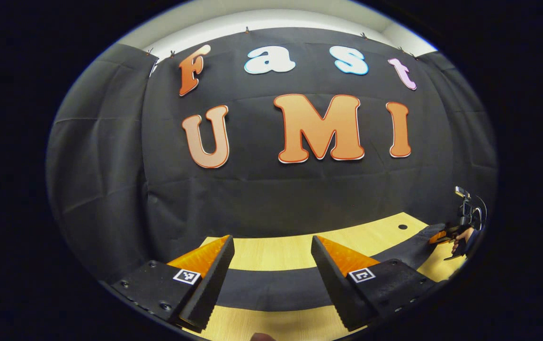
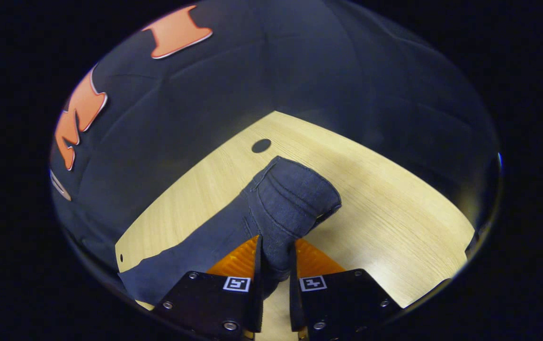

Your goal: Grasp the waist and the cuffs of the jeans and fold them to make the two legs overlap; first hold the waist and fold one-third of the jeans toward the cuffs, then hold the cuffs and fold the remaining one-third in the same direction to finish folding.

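Left gripper view: the worktop point(image 1: 280, 253) far edge meets the booth wall. The left gripper point(image 1: 271, 258) hovers level, fingers spread wide, holding nothing; the jeans point(image 1: 271, 286) lie across beneath it.

Right gripper view: the right gripper point(image 2: 276, 258) clamps bunched jeans point(image 2: 290, 203), bare worktop point(image 2: 394, 227) all around; a hole point(image 2: 261, 145) beyond.

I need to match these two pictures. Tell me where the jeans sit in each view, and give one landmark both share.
Left gripper view: the jeans lie as a dark band across the wooden table, low in the picture behind the open left gripper.
Right gripper view: the jeans fill the lower centre, bunched and pinched in the right gripper, trailing to the lower left.
Shared landmark: the round hole in the tabletop.
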A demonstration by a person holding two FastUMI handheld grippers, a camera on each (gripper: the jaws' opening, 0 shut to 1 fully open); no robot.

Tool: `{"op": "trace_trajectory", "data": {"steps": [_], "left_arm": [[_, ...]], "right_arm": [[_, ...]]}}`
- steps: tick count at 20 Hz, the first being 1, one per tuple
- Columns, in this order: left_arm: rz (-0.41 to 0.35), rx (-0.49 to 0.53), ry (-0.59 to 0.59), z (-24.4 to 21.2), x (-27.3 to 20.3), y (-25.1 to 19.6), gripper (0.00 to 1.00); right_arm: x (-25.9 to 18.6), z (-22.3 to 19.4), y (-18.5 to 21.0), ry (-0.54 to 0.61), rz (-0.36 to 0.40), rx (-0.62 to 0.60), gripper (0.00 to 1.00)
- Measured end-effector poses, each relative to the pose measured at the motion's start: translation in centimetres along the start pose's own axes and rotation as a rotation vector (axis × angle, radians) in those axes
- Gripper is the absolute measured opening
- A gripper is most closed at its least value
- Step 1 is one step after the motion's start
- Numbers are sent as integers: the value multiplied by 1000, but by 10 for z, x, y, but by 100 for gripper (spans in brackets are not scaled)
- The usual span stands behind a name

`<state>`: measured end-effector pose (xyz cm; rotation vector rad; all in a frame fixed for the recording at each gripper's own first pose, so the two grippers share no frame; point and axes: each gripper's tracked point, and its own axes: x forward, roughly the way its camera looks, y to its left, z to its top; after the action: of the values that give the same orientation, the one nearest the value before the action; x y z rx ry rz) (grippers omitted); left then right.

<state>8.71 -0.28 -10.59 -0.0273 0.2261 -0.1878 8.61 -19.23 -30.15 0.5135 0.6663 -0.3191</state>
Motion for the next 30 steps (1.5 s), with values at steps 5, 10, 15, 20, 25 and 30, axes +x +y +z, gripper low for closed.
{"op": "trace_trajectory", "data": {"steps": [5, 10, 15, 20, 25, 30], "left_arm": [[-54, -8, -12, -1, 2, 12, 98], [-41, -53, 0, -11, -2, 48, 98], [19, -88, 16, -23, -8, 94, 98], [75, -125, 35, -37, -9, 136, 98], [122, -165, 77, -60, -10, 174, 98], [173, -208, 176, -104, -4, 211, 98]], "right_arm": [[-49, 18, 43, -127, 30, -136, 24], [-97, 24, 116, -209, 92, -293, 23], [-119, 5, 195, -236, 182, -422, 23], [-122, -32, 259, -231, 242, -542, 23], [-117, -78, 300, -199, 279, -637, 23], [-101, -142, 331, -105, 318, -721, 23]]}}
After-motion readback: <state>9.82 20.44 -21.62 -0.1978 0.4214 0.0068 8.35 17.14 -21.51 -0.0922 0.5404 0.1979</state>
